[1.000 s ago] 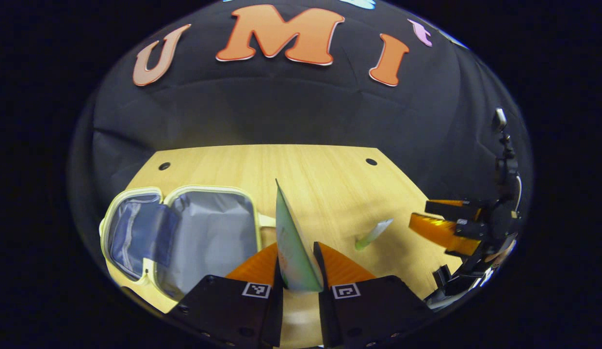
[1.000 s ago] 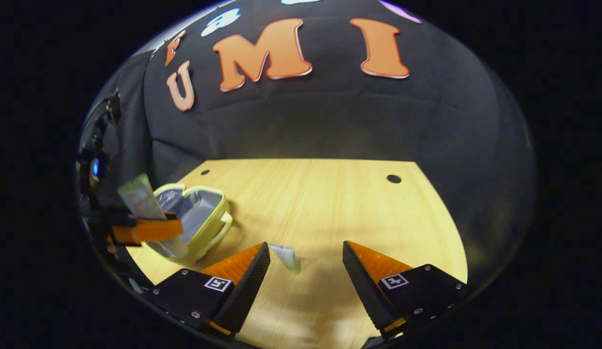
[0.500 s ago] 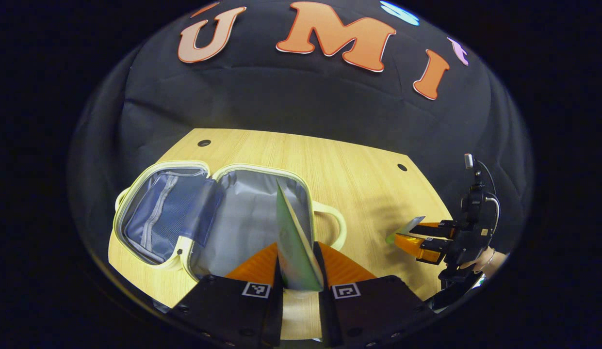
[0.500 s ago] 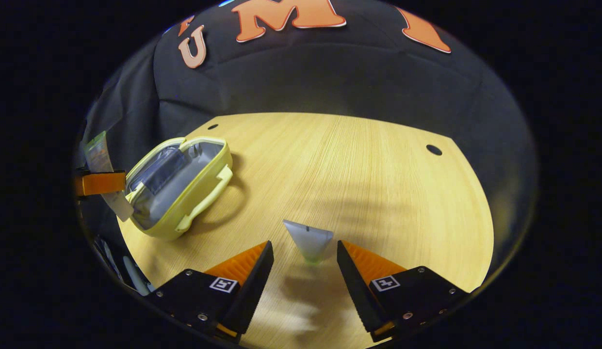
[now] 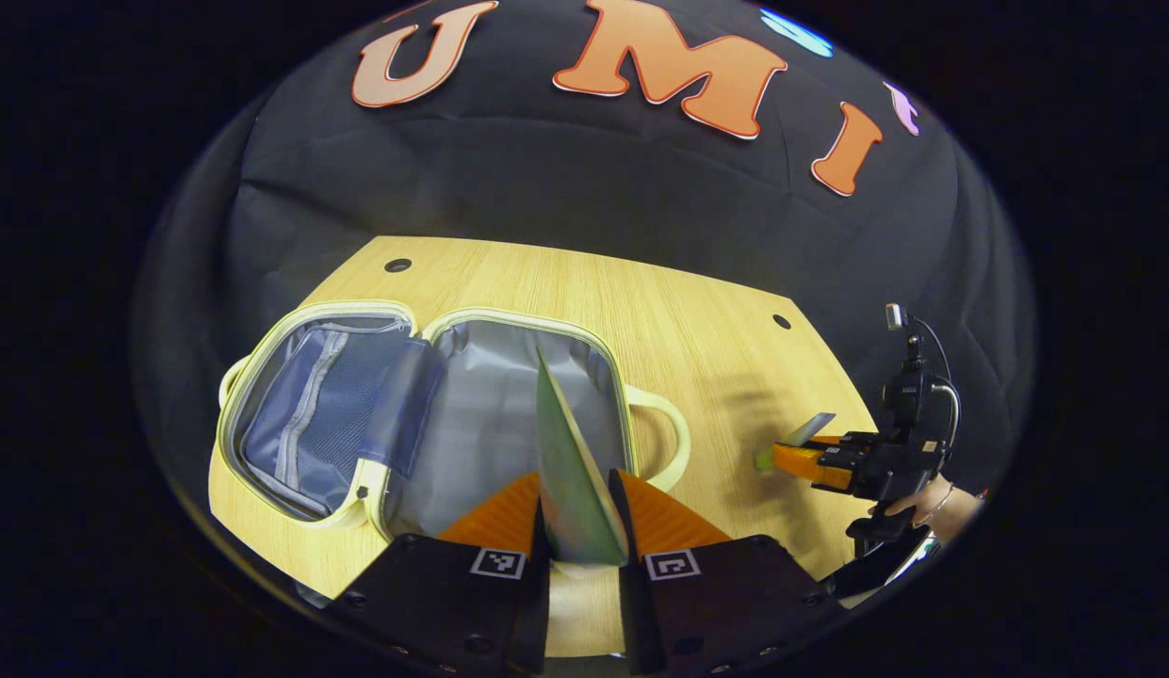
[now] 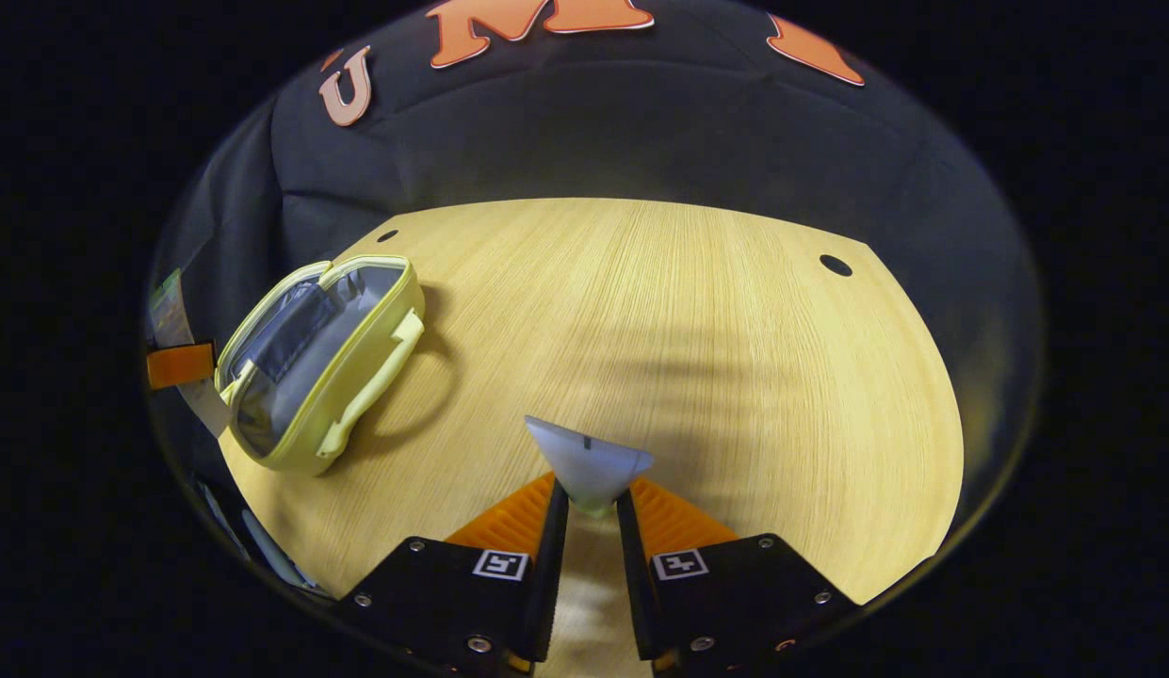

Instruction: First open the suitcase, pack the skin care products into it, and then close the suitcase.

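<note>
Both views are sharp at centre and bend strongly toward the rims. Light from above brightens the table (image 6: 697, 311), dimming near the edges. Soft streaked shadows cross the wood; the suitcase (image 6: 311, 363) casts a dark one.

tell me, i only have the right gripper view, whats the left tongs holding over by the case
Observer: The left tongs are shut on a flat green sachet, held on edge above the suitcase.
Operator: is the case fully open
Observer: Yes, both halves lie flat; the far half has a blue mesh pocket with a zip.
Operator: anything already packed
Observer: No, the grey lining of the near half looks bare.
</note>
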A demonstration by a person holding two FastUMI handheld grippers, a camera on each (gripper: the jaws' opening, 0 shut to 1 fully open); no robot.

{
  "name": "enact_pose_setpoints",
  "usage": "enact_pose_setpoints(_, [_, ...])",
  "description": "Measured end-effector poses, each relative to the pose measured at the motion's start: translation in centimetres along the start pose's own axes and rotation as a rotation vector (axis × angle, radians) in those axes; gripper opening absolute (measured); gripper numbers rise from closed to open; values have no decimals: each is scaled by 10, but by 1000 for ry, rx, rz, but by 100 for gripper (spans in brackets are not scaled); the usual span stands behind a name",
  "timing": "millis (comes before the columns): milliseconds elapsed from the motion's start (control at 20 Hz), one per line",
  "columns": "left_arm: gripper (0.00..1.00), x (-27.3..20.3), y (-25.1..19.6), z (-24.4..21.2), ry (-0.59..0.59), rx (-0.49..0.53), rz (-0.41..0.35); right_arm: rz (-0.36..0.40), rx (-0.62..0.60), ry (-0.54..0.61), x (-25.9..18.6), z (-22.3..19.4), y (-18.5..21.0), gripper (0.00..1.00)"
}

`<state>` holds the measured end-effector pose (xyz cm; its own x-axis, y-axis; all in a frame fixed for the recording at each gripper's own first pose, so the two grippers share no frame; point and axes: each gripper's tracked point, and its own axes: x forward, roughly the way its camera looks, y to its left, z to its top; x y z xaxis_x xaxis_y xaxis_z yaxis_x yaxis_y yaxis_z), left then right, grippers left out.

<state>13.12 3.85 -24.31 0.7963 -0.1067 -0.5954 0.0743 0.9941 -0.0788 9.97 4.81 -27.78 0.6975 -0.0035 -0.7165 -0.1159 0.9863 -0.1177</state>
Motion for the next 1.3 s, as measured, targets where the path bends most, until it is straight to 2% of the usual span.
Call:
enact_pose_setpoints(200, [31,-8,26,1,96,-7,-12,12,20,-42,-32,20,27,34])
enact_pose_setpoints(400, [32,-12,39,14,191,-19,-106,30,47,-80,-68,43,62,34])
enact_pose_setpoints(550, [32,-1,60,16,300,64,-101,48,69,-81,-84,47,88,34])
enact_pose_setpoints(750, [31,27,65,0,482,115,-144,47,109,-72,-93,39,110,34])
enact_pose_setpoints(900, [32,59,79,-13,562,177,-107,21,117,-59,-99,29,115,34])
enact_pose_setpoints(1000, [34,67,83,-16,580,192,-84,4,127,-55,-103,27,115,34])
enact_pose_setpoints(1150, [37,70,76,-25,582,160,-108,-5,145,-58,-110,26,116,34])
enact_pose_setpoints(1200, [49,70,75,-24,575,154,-118,-5,150,-58,-113,27,116,34])
enact_pose_setpoints(1250, [43,72,77,-24,568,157,-112,-4,154,-58,-112,27,118,34])
enact_pose_setpoints(1300, [49,66,76,-20,559,155,-125,-1,158,-57,-113,28,119,34])
